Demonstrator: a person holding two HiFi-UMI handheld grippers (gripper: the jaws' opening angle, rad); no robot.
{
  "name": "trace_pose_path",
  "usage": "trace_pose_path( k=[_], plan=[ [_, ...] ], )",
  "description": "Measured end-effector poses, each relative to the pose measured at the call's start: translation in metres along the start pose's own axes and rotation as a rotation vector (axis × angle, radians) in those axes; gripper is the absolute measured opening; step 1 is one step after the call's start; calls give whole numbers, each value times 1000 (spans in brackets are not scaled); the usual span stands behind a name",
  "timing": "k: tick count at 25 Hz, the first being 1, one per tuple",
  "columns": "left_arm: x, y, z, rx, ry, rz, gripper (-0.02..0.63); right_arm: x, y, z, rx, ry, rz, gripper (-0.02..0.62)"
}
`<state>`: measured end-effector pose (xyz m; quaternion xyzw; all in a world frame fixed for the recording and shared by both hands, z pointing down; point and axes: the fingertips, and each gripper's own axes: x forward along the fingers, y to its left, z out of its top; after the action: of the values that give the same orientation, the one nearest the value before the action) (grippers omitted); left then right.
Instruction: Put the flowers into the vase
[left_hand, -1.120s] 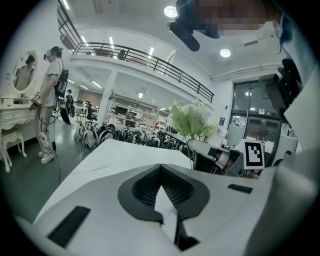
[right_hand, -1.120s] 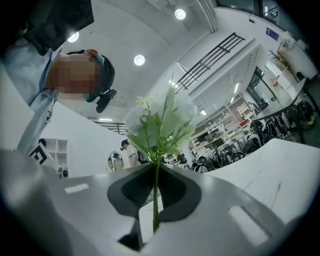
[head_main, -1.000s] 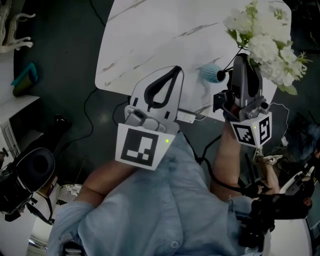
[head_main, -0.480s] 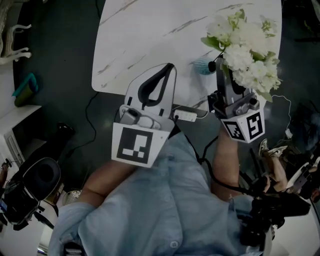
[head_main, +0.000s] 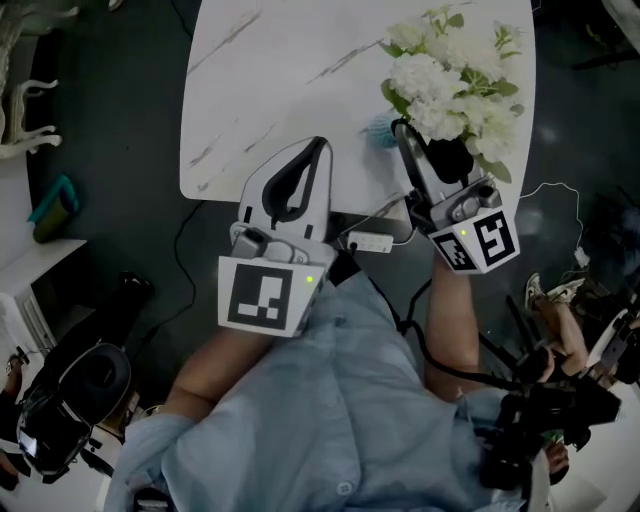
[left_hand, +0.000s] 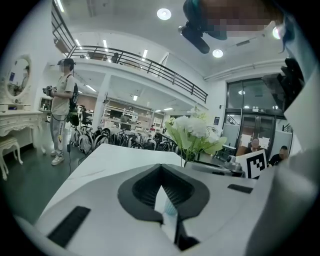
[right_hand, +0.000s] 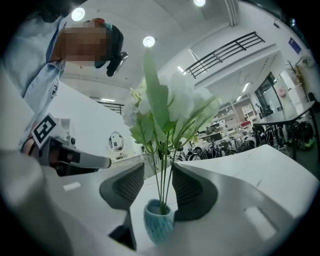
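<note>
A bunch of white flowers (head_main: 450, 85) stands with its green stems in a small teal vase (head_main: 378, 130) on the white marble table (head_main: 280, 70). My right gripper (head_main: 405, 130) is level at the stems just above the vase's mouth. In the right gripper view the stems (right_hand: 162, 175) rise from the vase (right_hand: 159, 220) between the jaws of the right gripper (right_hand: 157, 167), which are opening, with a gap on each side of the stems. My left gripper (head_main: 318, 143) hovers over the table's near edge, shut and empty. In its own view the left gripper (left_hand: 161, 167) faces the flowers (left_hand: 192, 127).
A power strip with its cable (head_main: 365, 242) hangs below the table's near edge. Camera gear (head_main: 70, 390) lies on the dark floor at the left. In the left gripper view a person (left_hand: 62, 107) stands by a white dresser (left_hand: 15, 120), far off.
The right gripper has brought the flowers leftward and down, from beside the vase to over it. The left gripper has kept its place.
</note>
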<state>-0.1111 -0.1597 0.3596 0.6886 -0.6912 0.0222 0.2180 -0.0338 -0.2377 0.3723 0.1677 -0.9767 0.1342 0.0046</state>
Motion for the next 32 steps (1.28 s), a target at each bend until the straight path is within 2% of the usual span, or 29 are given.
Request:
trace_pose_path(
  k=[8, 14, 21, 22, 23, 26, 28, 32],
  plan=[
    [-9, -31, 5, 31, -26, -21, 5, -34, -6, 1, 30, 9, -64, 212],
    [-13, -45, 13, 37, -58, -38, 5, -58, -8, 4, 61, 11, -122, 216],
    [-28, -65, 23, 103, -86, -67, 5, -95, 8, 13, 80, 11, -211, 215],
    [-31, -70, 24, 109, -91, -76, 5, -100, 13, 18, 78, 7, -228, 209],
    [-33, -76, 26, 116, -97, -85, 5, -105, 17, 23, 79, 8, -252, 174],
    [-40, -92, 34, 151, -118, -113, 5, -116, 28, 36, 104, 14, -337, 22],
    [-44, -103, 41, 168, -140, -136, 5, -120, 39, 45, 107, 11, -364, 5],
    [-53, -120, 53, 159, -175, -174, 5, -126, 62, 61, 31, 12, -395, 2]
  ],
)
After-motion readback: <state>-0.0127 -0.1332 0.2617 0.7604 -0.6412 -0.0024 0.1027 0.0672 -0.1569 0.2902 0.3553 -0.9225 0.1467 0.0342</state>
